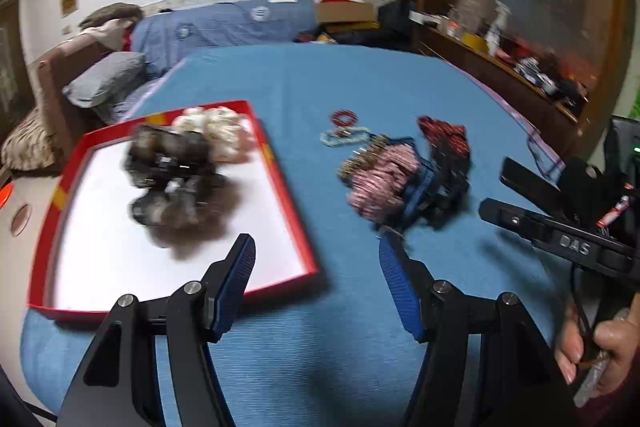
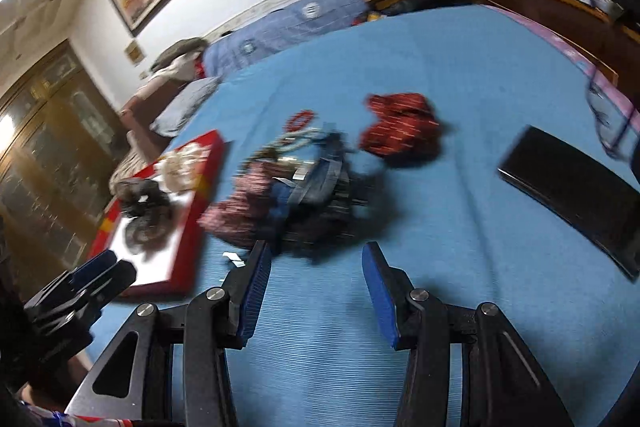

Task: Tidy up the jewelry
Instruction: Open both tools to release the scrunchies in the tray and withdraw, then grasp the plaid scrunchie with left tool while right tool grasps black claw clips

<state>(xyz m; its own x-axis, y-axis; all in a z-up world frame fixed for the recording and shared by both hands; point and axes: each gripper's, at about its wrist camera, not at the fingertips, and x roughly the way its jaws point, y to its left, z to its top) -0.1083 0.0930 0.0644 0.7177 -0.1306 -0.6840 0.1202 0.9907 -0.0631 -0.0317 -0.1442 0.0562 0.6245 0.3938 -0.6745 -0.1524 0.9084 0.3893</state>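
With both my left claw (image 1: 316, 247) and right claw (image 2: 316, 255) spread and empty, I should lower slowly onto the jewelry heap (image 2: 296, 187) on the bed (image 2: 460, 75) beside the red tray (image 1: 280, 163), pinching one piece.

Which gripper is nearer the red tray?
Left. The left gripper hangs over the near right corner of the red tray; the right gripper sits farther right, facing the jewelry pile.
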